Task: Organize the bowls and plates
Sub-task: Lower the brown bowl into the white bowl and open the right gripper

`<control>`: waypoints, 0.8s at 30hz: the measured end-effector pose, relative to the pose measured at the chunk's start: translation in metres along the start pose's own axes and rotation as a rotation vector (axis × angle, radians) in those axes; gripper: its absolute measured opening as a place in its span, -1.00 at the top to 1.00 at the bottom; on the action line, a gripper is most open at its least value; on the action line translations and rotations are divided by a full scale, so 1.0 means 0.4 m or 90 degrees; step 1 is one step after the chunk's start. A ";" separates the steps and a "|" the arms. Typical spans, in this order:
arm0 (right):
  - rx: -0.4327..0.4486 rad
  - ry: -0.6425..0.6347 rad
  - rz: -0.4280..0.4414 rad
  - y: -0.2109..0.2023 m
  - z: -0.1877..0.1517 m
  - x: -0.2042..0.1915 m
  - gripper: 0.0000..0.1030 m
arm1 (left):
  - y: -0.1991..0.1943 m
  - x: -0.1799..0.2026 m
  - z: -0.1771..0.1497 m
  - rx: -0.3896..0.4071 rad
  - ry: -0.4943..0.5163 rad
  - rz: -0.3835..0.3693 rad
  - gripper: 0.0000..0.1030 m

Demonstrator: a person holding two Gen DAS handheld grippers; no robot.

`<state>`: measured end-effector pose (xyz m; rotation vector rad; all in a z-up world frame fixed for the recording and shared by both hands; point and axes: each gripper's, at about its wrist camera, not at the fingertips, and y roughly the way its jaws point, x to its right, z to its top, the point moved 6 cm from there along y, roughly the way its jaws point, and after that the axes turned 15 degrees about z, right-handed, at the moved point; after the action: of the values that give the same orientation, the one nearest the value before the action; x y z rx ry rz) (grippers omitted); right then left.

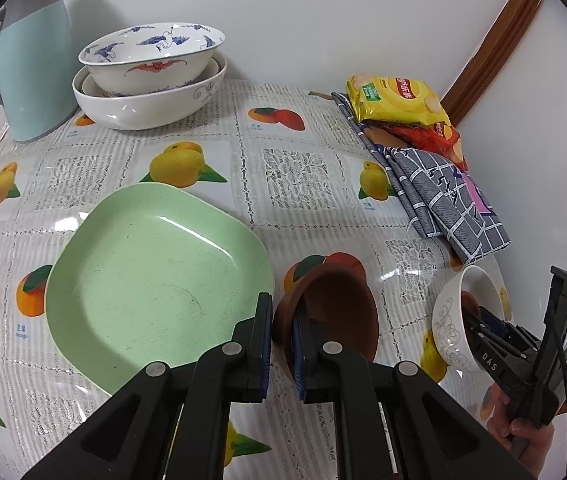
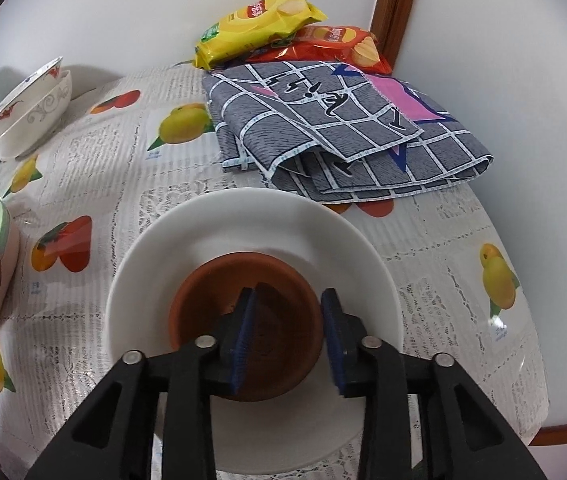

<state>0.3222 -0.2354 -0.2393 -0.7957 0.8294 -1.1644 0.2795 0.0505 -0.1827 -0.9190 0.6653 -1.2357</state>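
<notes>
**White walls, fruit-print cloth, two brown bowls in hand**

White walls (image 1: 323,20) meet at a corner trimmed with a wooden frame (image 1: 495,44); below them a table (image 1: 291,168) wears a lace-patterned cloth printed with mangoes under a clear, glossy cover. At the far left stands a pale blue jug (image 1: 31,64); just beside it, nested porcelain bowls (image 1: 151,76), the top one tilted. Against the wall on the far right a folded grey checked cloth (image 2: 335,128) lies under a yellow crisp bag (image 2: 259,24) and a red crisp bag (image 2: 343,44). Nearer, a green plate (image 1: 155,280) lies flat; well apart from it a white bowl (image 2: 251,224) holds a terracotta bowl (image 2: 243,300) inside. The right gripper (image 2: 289,332) straddles that bowl's near wall, jaws parted, pads clear of it. The left gripper (image 1: 283,344) is clenched on the rim of a dark brown bowl (image 1: 335,312), tilted, beside the green plate.
</notes>
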 end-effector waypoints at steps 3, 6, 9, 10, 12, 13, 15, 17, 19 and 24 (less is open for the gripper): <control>0.010 0.001 0.001 -0.011 0.001 0.000 0.21 | -0.012 -0.005 0.002 0.006 -0.002 0.003 0.82; 0.025 0.010 0.008 -0.035 0.004 0.004 0.14 | -0.023 -0.006 0.001 0.010 -0.002 0.004 0.82; 0.036 0.015 0.012 -0.063 0.004 0.008 0.10 | -0.034 0.002 -0.003 0.013 0.002 0.006 0.82; 0.042 0.017 0.015 -0.075 0.003 0.009 0.10 | -0.038 0.005 -0.004 0.014 0.004 0.006 0.82; 0.056 0.020 0.022 -0.100 0.001 0.010 0.10 | -0.047 0.015 -0.009 0.015 0.006 0.006 0.82; 0.064 0.022 0.025 -0.114 -0.002 0.012 0.10 | -0.052 0.021 -0.012 0.017 0.009 0.004 0.82; 0.081 0.025 0.028 -0.147 -0.006 0.019 0.10 | -0.063 0.034 -0.017 0.018 0.014 0.001 0.82; 0.098 0.025 0.025 -0.179 -0.012 0.029 0.08 | -0.076 0.053 -0.023 0.023 0.023 -0.002 0.82; 0.110 0.024 0.021 -0.205 -0.021 0.039 0.05 | -0.087 0.074 -0.027 0.023 0.030 -0.007 0.82; 0.130 0.027 0.010 -0.256 -0.049 0.079 0.03 | -0.111 0.142 -0.040 0.028 0.055 -0.019 0.82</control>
<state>0.2651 -0.2895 -0.1640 -0.5975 0.7369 -1.2342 0.2570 -0.0112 -0.1491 -0.8458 0.6911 -1.3180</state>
